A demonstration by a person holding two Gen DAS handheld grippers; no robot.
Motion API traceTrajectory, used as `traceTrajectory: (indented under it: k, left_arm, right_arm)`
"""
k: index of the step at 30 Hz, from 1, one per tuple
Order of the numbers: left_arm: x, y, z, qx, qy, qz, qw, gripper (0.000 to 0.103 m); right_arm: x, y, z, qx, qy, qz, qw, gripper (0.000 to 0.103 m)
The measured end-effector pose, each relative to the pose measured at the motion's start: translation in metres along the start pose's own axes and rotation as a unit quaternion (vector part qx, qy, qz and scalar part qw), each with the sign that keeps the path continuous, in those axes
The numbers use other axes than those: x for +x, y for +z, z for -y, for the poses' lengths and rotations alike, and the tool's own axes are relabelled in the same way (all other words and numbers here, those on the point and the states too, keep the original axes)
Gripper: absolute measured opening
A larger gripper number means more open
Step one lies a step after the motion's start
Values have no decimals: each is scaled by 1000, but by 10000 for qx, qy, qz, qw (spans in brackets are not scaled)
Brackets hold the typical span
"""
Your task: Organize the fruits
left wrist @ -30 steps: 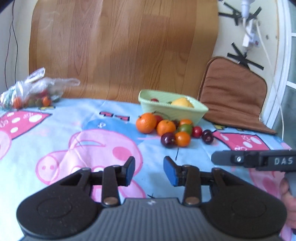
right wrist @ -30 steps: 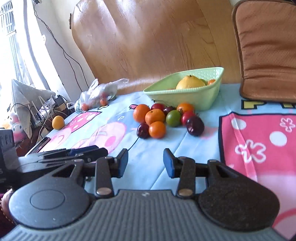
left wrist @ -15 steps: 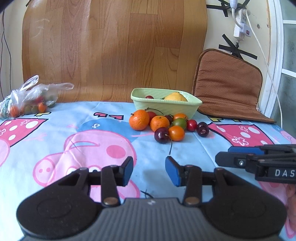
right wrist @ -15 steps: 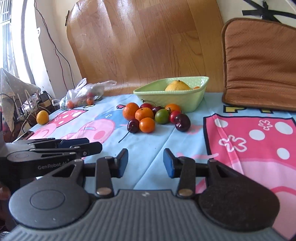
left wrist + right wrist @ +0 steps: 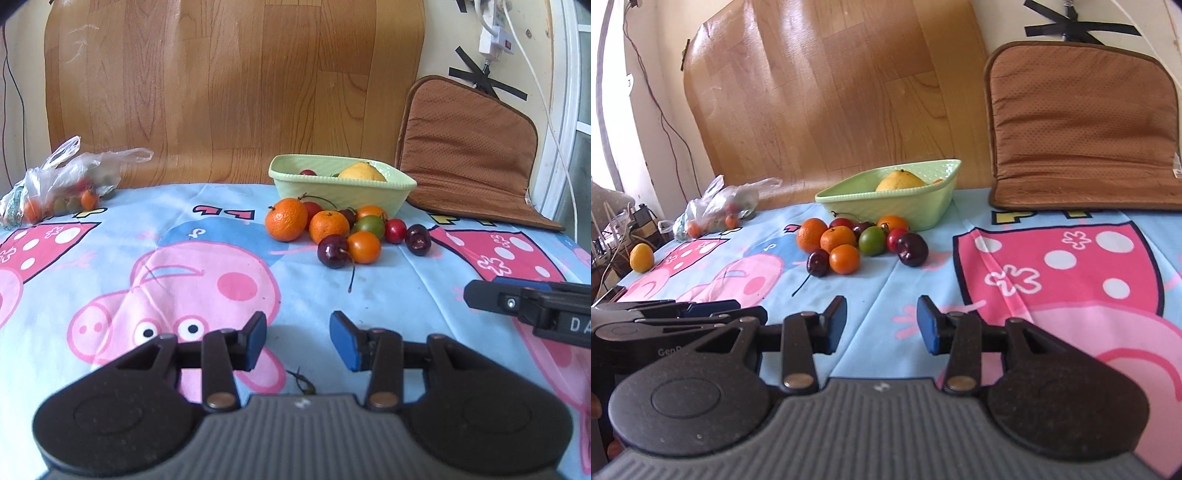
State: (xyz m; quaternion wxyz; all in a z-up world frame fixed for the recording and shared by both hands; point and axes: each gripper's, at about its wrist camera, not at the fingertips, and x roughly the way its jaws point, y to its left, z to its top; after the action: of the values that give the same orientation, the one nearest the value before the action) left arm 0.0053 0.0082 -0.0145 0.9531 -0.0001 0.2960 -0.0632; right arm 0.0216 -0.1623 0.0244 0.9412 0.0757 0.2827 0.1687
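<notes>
A pile of loose fruit lies on the cartoon tablecloth in front of a pale green bowl (image 5: 399, 192) (image 5: 934, 212): mandarins (image 5: 286, 219) (image 5: 811, 234), dark cherries (image 5: 332, 251) (image 5: 911, 249), a green fruit (image 5: 370, 226) (image 5: 871, 240) and small orange fruits (image 5: 364, 247) (image 5: 844, 259). A yellow fruit (image 5: 362, 172) (image 5: 899, 181) sits in the bowl. My left gripper (image 5: 298, 341) is open and empty, well short of the pile. My right gripper (image 5: 881, 325) is open and empty, also short of it. Each shows at the edge of the other's view.
A plastic bag of small fruit (image 5: 62, 184) (image 5: 716, 210) lies at the far left. A lone yellow fruit (image 5: 641, 257) sits near the table's left edge. A brown cushion (image 5: 469, 147) (image 5: 1082, 129) leans at the back right. A wooden board stands behind the table.
Both grippers have drawn nearer to the fruit pile and levelled out. Their jaws stay open and empty. The fruit has not moved.
</notes>
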Motion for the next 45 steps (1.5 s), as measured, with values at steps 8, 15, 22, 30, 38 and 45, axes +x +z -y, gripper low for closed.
traceTrajectory:
  k: [8, 15, 22, 30, 38, 45]
  left_arm:
    - [0, 0, 0, 1, 134, -15, 9999, 39]
    - [-2, 0, -1, -44, 191, 8, 9998, 39]
    - [-1, 0, -1, -51, 181, 2, 9998, 40]
    - [-1, 0, -4, -120, 5, 5, 9999, 41]
    - [12, 31, 4, 129, -252, 145, 9995, 41]
    - [52, 59, 16, 416, -699, -10, 9967, 39]
  right_arm:
    - [-2, -4, -6, -43, -195, -4, 9998, 45]
    - [-3, -5, -8, -70, -252, -15, 9997, 45]
    - [0, -4, -9, -145, -308, -70, 9994, 45]
    - [8, 8, -4, -200, -394, -54, 9990, 45]
    - [30, 31, 7, -463, -476, -3, 9978, 45]
    - [62, 39, 8, -763, -370, -272, 9960, 45]
